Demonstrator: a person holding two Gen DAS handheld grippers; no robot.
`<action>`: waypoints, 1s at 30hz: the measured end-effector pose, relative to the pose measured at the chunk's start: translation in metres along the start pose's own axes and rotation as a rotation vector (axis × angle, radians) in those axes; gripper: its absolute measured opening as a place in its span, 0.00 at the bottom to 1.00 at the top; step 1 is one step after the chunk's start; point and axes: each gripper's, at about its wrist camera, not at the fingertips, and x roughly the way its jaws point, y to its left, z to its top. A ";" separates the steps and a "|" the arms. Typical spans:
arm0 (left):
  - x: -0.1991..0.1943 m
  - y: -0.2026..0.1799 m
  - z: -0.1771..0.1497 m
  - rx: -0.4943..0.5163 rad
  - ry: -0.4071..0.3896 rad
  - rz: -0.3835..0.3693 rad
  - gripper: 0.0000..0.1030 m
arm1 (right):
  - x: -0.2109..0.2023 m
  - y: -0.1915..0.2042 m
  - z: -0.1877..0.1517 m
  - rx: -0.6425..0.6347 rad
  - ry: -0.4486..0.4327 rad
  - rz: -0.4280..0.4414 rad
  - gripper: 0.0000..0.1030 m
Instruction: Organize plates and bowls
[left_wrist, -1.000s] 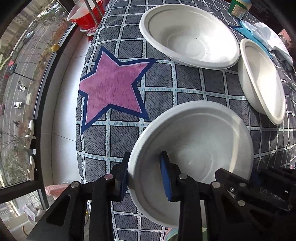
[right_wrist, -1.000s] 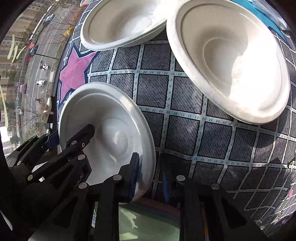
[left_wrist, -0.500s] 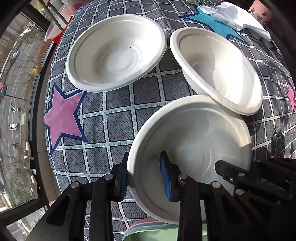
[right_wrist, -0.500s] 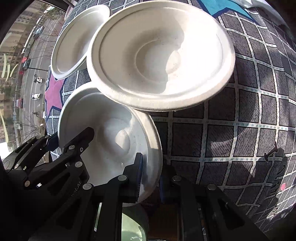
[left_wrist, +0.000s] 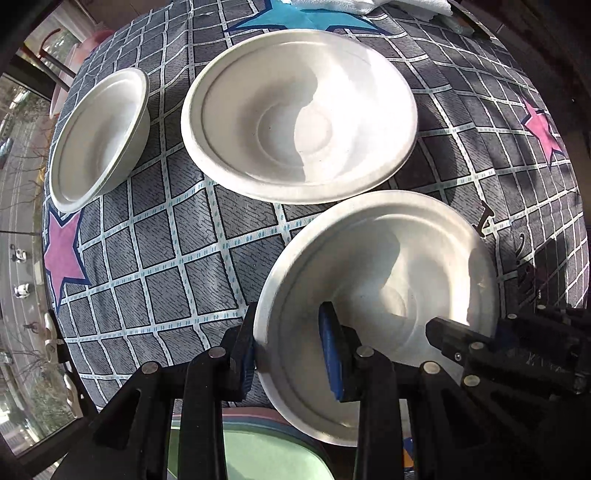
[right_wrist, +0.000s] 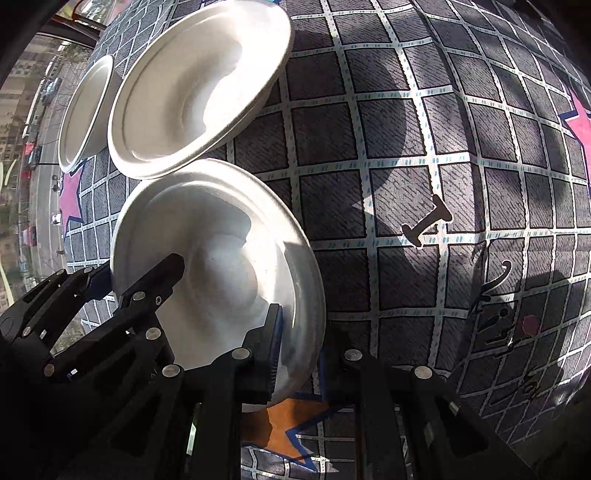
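Both grippers hold the same white paper bowl by opposite rims, lifted over the near part of the table. My left gripper is shut on its left rim; my right gripper is shut on its right rim, and the bowl also shows in the right wrist view. A second white bowl sits on the tablecloth just beyond it, seen too in the right wrist view. A third white bowl sits further left, at the table's left side.
The table wears a grey checked cloth with pink stars and a blue star. White paper towels lie at the far edge. A window with a street below is on the left. A green-topped stool stands below.
Both grippers carried the held bowl to the right along the table. The pink star and the far-left bowl slid left in view, and the middle bowl now lies directly ahead.
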 end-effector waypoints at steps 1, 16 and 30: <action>-0.001 -0.009 -0.003 0.009 0.004 -0.003 0.33 | -0.001 -0.008 -0.010 0.007 0.004 0.001 0.18; 0.003 -0.105 -0.059 0.129 0.075 -0.053 0.33 | -0.023 -0.110 -0.108 0.052 0.031 -0.049 0.18; -0.022 -0.201 -0.050 0.246 0.025 -0.078 0.77 | -0.057 -0.238 -0.134 0.166 -0.001 -0.067 0.19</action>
